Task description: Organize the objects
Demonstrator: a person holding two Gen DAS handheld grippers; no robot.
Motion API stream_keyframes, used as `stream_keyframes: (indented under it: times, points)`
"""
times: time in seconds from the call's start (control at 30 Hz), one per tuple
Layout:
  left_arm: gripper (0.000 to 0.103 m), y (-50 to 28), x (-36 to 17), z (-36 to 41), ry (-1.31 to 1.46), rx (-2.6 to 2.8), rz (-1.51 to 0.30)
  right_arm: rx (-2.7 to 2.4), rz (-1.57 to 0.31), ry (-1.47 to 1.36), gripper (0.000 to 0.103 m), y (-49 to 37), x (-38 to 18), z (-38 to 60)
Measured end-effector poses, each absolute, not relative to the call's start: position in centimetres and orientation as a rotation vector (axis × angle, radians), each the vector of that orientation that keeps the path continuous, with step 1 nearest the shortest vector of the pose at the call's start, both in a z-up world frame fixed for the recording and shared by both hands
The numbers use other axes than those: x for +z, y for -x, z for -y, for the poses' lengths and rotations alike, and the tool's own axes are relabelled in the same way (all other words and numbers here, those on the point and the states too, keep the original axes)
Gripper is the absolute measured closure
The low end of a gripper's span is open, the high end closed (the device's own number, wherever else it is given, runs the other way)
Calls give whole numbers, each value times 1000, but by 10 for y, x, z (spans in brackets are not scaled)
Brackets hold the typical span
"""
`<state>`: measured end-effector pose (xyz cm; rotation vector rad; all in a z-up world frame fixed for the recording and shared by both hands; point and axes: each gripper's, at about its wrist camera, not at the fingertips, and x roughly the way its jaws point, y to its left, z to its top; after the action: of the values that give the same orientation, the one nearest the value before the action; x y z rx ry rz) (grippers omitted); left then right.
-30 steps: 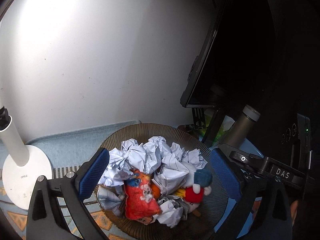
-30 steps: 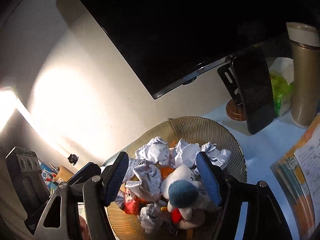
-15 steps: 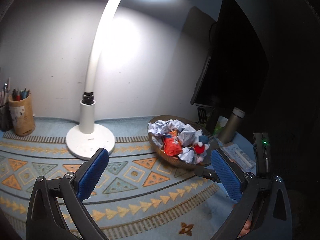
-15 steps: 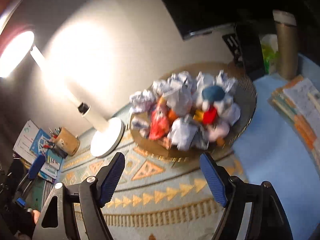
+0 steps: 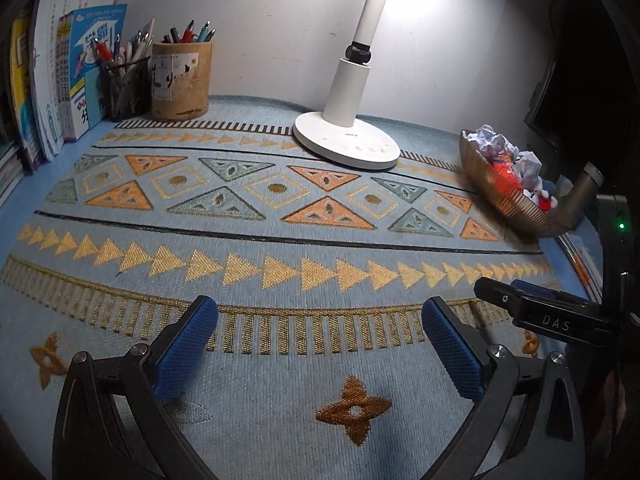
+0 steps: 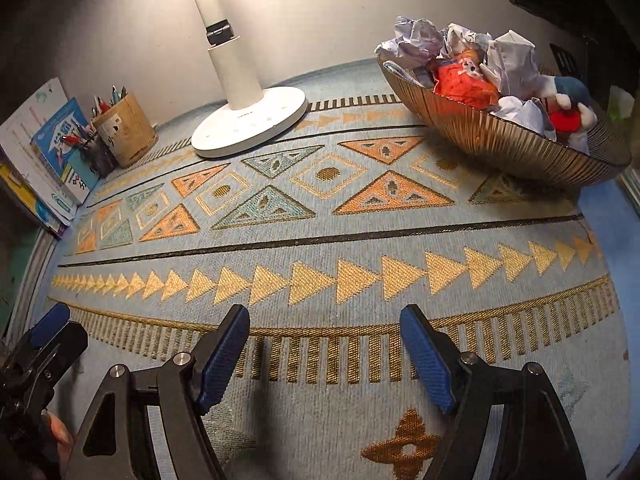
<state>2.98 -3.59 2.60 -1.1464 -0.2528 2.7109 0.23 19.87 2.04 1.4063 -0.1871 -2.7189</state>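
Right of the lamp base [image 6: 250, 122], my task's bowl [image 6: 496, 136] sits near the mat's [image 6: 320, 248] far corner, heaped with crumpled paper [image 6: 514, 58], a red packet [image 6: 464, 82] and a small plush toy [image 6: 570, 110]. I judge them all light and soft; each can be pinched across its bulk, though paper may crush. My left gripper [image 5: 320, 340] and right gripper [image 6: 324, 348] both stand spread and empty over bare mat, with plenty of free room before the lamp base.

left tool [image 5: 320, 328]: black frame, blue textured pads, silver screws
right tool [image 6: 324, 336]: same black frame, blue ribbed pads, silver screws
marking: white "DAS", green light on right tool's body
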Motion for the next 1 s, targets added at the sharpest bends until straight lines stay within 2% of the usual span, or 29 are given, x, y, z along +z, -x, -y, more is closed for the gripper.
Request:
stream_keyframes:
  times: [0.2, 0.4, 0.63, 1.0]
  points:
    - [1, -19, 10, 35, 1293, 2689, 258, -2744, 69, -1383, 27, -4, 21, -193]
    - [1, -21, 8, 26, 1322, 2722, 158, -2785, -42, -1393, 27, -7, 19, -186]
    - [0, -18, 4, 8, 1403, 2752, -41, -2767, 4, -1388, 26, -9, 18, -190]
    - [0, -18, 4, 9, 1404, 2755, -38, -2748, 47, -1371, 22, -11, 18, -192]
